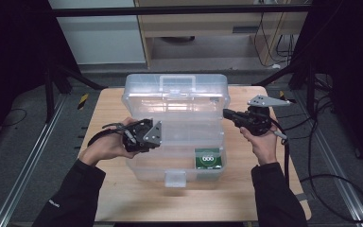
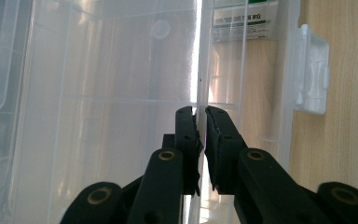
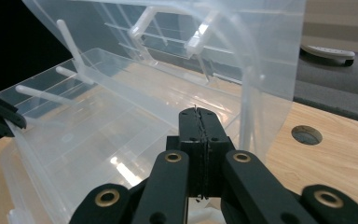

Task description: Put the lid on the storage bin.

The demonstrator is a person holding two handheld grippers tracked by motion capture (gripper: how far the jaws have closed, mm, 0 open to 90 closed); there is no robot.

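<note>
A clear plastic toolbox [image 1: 176, 142] stands on the wooden table with its lid [image 1: 176, 97] raised. My left gripper [image 1: 146, 136] is at the box's left side. In the left gripper view its jaws [image 2: 199, 112] are closed on a thin clear wall [image 2: 198, 56] of the box. My right gripper [image 1: 228, 113] is at the lid's right edge, pointing left; its jaws [image 3: 200, 112] are shut with nothing between them, just short of the lid's side wall [image 3: 261, 70]. A green packet [image 1: 209, 158] lies in the front right compartment.
The box's white latch [image 1: 175, 178] faces the front edge of the table [image 1: 108, 113]. A round hole [image 3: 306, 135] is in the tabletop to the right of the lid. Cables [image 1: 331, 184] trail on the floor at the right. Metal rails [image 1: 28, 161] run along the floor at the left.
</note>
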